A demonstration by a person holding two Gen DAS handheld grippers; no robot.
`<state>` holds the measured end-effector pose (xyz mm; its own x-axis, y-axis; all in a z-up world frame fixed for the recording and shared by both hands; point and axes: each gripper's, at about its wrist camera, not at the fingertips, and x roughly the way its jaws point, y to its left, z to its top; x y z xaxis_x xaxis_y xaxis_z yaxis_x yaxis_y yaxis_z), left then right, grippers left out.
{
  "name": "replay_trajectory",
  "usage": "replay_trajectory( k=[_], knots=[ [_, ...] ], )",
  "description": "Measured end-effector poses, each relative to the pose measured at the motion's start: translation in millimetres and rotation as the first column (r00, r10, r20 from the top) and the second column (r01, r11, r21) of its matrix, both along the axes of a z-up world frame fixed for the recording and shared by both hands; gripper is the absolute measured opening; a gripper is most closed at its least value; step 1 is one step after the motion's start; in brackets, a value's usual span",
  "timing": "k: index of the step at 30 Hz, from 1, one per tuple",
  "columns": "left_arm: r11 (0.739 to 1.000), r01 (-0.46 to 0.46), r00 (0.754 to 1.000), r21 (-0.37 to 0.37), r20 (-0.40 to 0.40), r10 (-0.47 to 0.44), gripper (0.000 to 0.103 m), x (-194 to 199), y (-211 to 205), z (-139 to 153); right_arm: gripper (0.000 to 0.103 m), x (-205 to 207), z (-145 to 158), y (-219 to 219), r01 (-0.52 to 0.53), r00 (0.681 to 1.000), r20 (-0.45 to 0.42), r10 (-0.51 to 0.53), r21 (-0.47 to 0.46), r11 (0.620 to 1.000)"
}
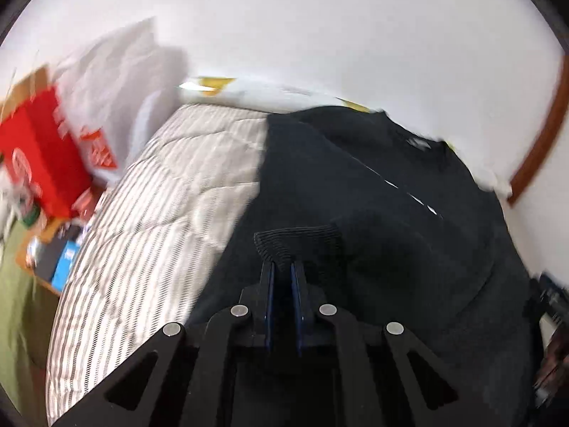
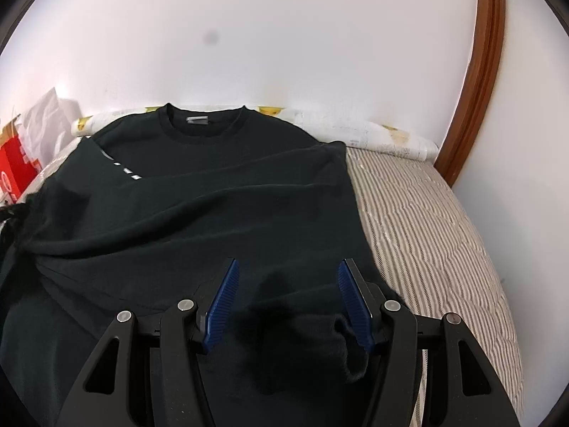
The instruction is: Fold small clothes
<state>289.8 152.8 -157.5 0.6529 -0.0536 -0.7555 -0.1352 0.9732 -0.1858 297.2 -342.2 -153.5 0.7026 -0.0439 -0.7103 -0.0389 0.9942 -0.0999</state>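
A black long-sleeved top (image 2: 220, 199) lies on the striped bed (image 2: 437, 220), collar toward the wall; it also shows in the left wrist view (image 1: 373, 192). My left gripper (image 1: 282, 267) is shut on a ribbed black cuff (image 1: 298, 236) of the top, held above the body of the garment. My right gripper (image 2: 286, 277) is open wide just above the top's lower part, with another sleeve end (image 2: 341, 348) lying between its blue pads (image 2: 222, 302). The left view is blurred.
A red box (image 1: 42, 149) and white bags (image 1: 117, 82) stand at the bed's left side, with clutter below. A rolled white sheet (image 2: 384, 135) lies along the wall. A brown wooden frame (image 2: 483, 71) rises at the right.
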Motion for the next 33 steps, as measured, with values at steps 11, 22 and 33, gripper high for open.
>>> replay_trajectory(
  k=[11,22,33],
  knots=[
    [0.999,-0.017,0.997,-0.028,-0.078,0.015,0.014,-6,8,-18,0.057,11,-27,-16,0.079,0.991,-0.106,-0.083,-0.039,0.996],
    [1.0,-0.009,0.999,0.001,-0.054,0.009,0.024,-51,-4,3,0.058,-48,8,-36,0.113,0.993,-0.043,-0.111,0.051,0.992],
    [0.997,0.026,1.0,0.076,0.015,-0.027,0.024,-127,-33,36,0.058,-125,39,-58,0.144,0.99,-0.031,-0.141,0.113,0.983]
  ],
)
